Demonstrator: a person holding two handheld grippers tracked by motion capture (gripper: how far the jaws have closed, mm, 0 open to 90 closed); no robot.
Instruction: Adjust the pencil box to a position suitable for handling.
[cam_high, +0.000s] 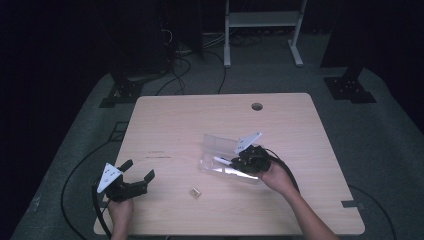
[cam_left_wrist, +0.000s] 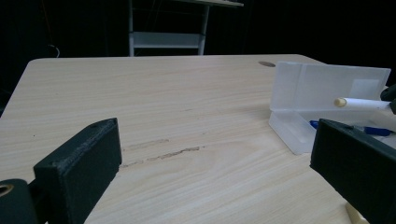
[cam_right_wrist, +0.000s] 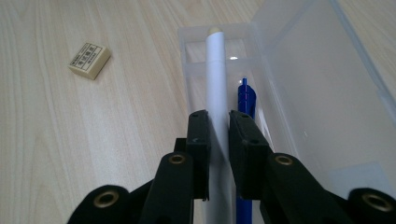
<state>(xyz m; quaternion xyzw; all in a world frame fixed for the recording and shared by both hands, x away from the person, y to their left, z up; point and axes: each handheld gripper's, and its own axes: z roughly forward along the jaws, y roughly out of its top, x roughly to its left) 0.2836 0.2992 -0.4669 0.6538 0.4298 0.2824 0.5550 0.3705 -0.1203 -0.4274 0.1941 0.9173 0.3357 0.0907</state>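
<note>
The person's left hand (cam_high: 120, 210) rests at the near left edge of the table, its left gripper (cam_high: 138, 173) lying low with jaws spread wide and nothing between them. The right hand (cam_high: 276, 176) reaches farther in, its right gripper (cam_right_wrist: 219, 122) pointing leftward, jaws clamped on a white pen (cam_right_wrist: 216, 84).

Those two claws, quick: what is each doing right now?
Left gripper: open, holding nothing.
Right gripper: fingers closed on a white pen over the clear plastic case.
</note>
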